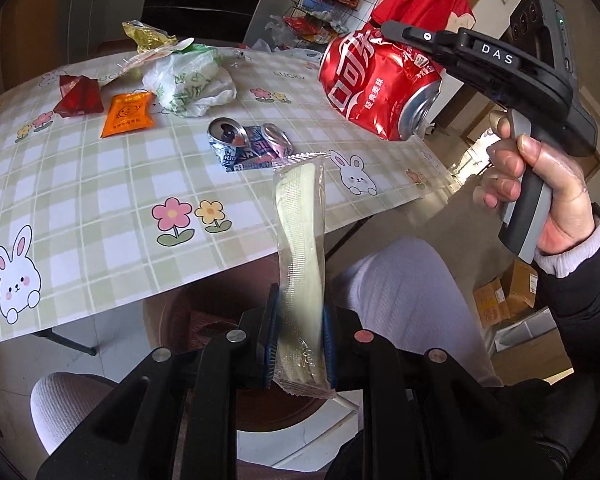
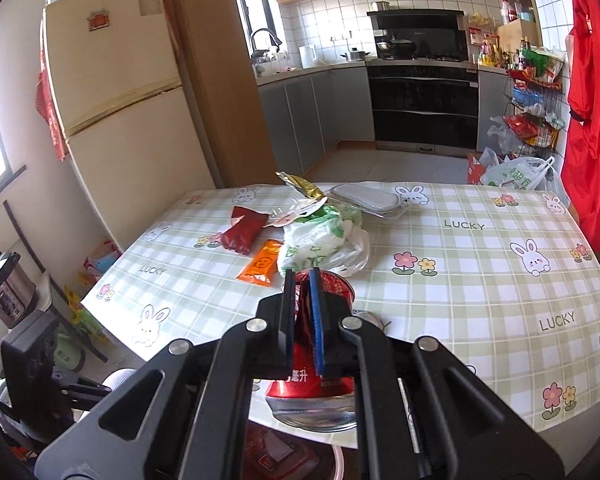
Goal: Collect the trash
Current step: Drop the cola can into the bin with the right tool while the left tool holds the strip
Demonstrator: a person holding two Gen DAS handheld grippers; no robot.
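Left gripper point(image 1: 298, 344) points steeply downward off the table point(image 1: 100, 184) edge, pads clamped on a clear wrapper point(image 1: 300, 240) that stands upward. Right gripper point(image 2: 302, 320), gripped by a hand point(image 1: 540, 196), holds a dented red can point(image 1: 380, 84) in mid-air, jaws pinched on its wall. Crushed blue can point(image 1: 248, 144), orange sachet point(image 1: 128, 114) and white bag point(image 1: 188, 80) lie on the table.

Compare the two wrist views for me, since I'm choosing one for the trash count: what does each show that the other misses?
Only the left wrist view shows the clear-wrapped cutlery packet clamped in the left claw, and the crushed blue can. Only the right wrist view shows the fridge and stove. Both show the red cola can pinched in the right claw, the orange sachet, the white plastic bag and the tablecloth.
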